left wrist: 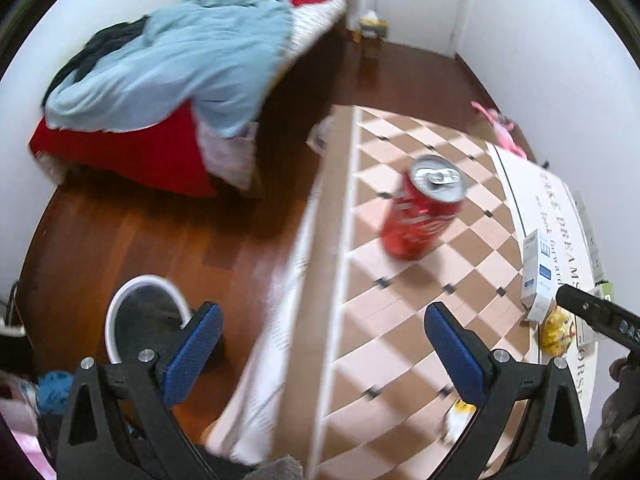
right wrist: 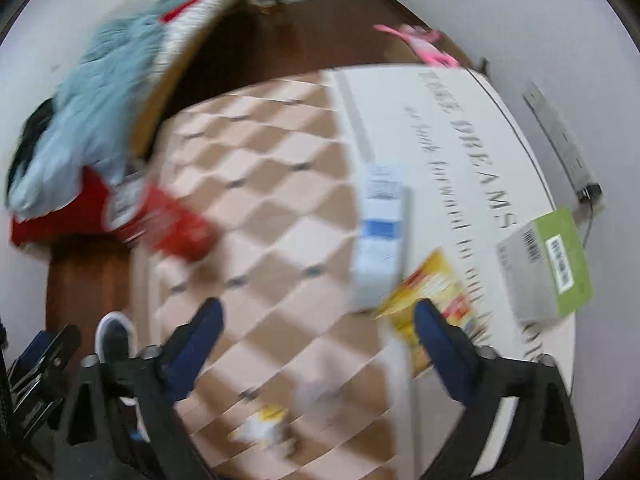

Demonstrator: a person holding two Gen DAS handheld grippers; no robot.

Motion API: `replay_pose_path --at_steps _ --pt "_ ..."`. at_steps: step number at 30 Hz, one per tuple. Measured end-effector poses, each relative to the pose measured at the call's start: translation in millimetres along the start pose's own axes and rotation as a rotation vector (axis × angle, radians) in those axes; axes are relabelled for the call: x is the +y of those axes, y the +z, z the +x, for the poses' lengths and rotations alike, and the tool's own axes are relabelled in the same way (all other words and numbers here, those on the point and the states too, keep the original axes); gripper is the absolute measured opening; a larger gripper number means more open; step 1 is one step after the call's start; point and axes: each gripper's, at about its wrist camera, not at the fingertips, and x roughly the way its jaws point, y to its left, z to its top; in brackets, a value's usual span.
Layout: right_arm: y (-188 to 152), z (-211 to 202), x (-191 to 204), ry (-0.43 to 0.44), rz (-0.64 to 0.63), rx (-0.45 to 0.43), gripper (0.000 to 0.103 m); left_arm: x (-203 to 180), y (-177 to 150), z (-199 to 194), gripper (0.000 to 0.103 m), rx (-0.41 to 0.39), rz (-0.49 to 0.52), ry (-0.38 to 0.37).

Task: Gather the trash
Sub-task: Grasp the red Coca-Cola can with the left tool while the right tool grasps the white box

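Both my left gripper [left wrist: 322, 338] and right gripper [right wrist: 318, 334] hang open, empty, over the checkered table [left wrist: 400, 320], where a red soda can [left wrist: 422, 210] stands upright, silver top showing.

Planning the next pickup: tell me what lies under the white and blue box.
The white and blue box rests on the tablecloth, its near end overlapping a yellow wrapper. The wrapper's covered part stays hidden.

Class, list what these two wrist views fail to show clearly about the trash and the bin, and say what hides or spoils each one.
- Bin contents: left wrist view, dark inside, partly behind the left gripper.
- Red can label: right wrist view, motion blur.
- Yellow wrapper print: right wrist view, blurred, partly behind the right gripper finger.
- Small scrap: right wrist view, too blurred to identify.
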Motion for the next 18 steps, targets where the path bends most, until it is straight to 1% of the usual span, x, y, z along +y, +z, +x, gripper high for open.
replay_pose_path --at_steps 1,2,3,4,8,10,12,13,15,16,17,18 --pt "10 10 -13 -0.001 0.019 0.022 0.089 -11 9 9 0.103 0.012 0.009 -0.004" --pt "14 19 -18 0.000 0.032 0.043 0.088 -20 17 19 0.103 0.022 0.022 -0.001" --pt "20 28 -24 0.000 0.045 0.061 0.084 -26 22 25 0.103 0.029 0.034 0.006" --pt "26 37 -28 -0.001 0.051 0.080 0.082 -33 23 29 0.103 0.034 0.045 0.012" --pt "38 71 -33 -0.014 0.056 0.152 0.081 -51 42 53 0.103 0.062 0.086 0.026" --pt "42 83 -35 -0.022 0.052 0.172 0.076 -57 50 65 0.102 0.082 0.087 0.012" --pt "45 92 -34 -0.021 0.050 0.188 0.069 -64 55 75 0.102 0.099 0.084 -0.005" --pt "45 95 -35 -0.021 0.052 0.196 0.067 -66 57 80 0.102 0.109 0.084 -0.012" --pt "46 103 -35 -0.017 0.054 0.211 0.055 -71 60 85 0.102 0.112 0.093 -0.017" --pt "48 106 -35 -0.012 0.054 0.215 0.052 -74 62 87 0.102 0.103 0.104 -0.013" --pt "48 108 -35 -0.011 0.054 0.218 0.047 -76 63 87 0.100 0.095 0.110 -0.010" --pt "47 110 -36 -0.013 0.055 0.219 0.044 -78 65 87 0.092 0.085 0.117 -0.009"
